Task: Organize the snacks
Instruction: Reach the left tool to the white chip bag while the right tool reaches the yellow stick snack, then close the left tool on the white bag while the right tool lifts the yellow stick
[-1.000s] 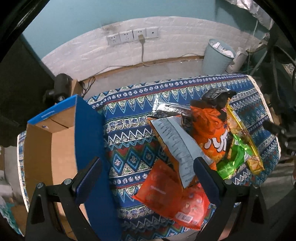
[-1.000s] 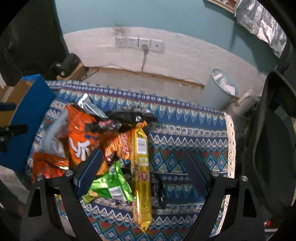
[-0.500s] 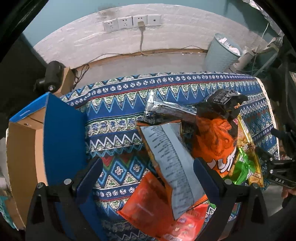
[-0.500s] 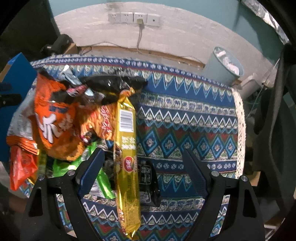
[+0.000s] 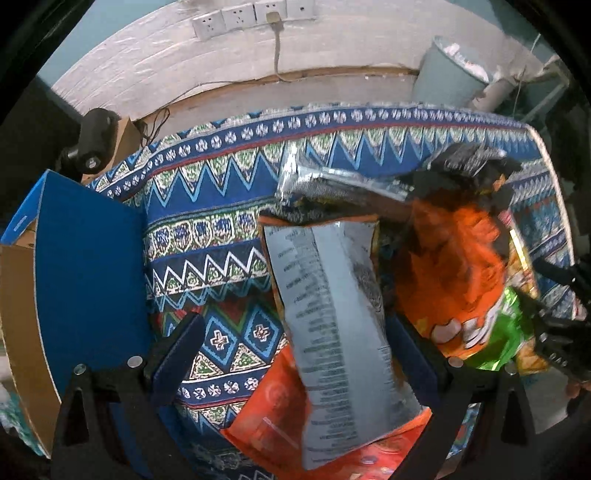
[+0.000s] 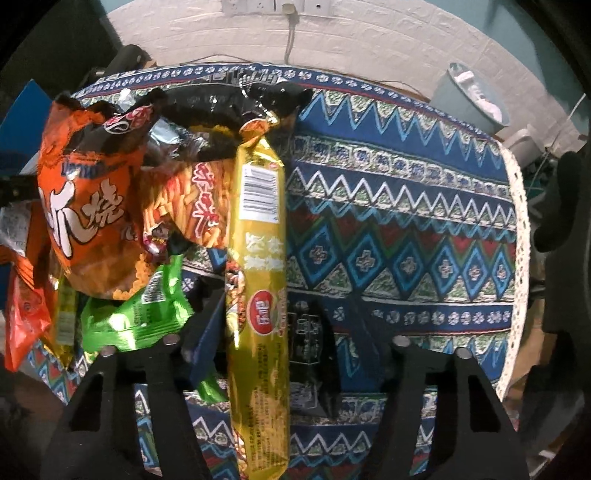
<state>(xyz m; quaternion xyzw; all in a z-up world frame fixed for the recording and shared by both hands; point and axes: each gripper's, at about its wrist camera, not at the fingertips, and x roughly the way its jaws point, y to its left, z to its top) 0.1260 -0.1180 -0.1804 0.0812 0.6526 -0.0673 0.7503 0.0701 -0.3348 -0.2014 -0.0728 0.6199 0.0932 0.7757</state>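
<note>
While both claws gape, left claw [image 5: 295,350] view alone shows blue box [image 5: 88,273], right claw [image 6: 280,332] over yellow packet [image 6: 260,266].

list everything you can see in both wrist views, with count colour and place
snack packets: several, orange, grey, green, gold, black, piled on the cloth
gold packet: 1, gold, between the right gripper's fingers
cardboard box: 1, blue outside, brown inside, left of the pile
tablecloth: 1, blue patterned, over the table
bin: 1, pale blue, by the wall
wall sockets: a row, white, on the wall
left gripper: open, over the grey packet
right gripper: open
</note>
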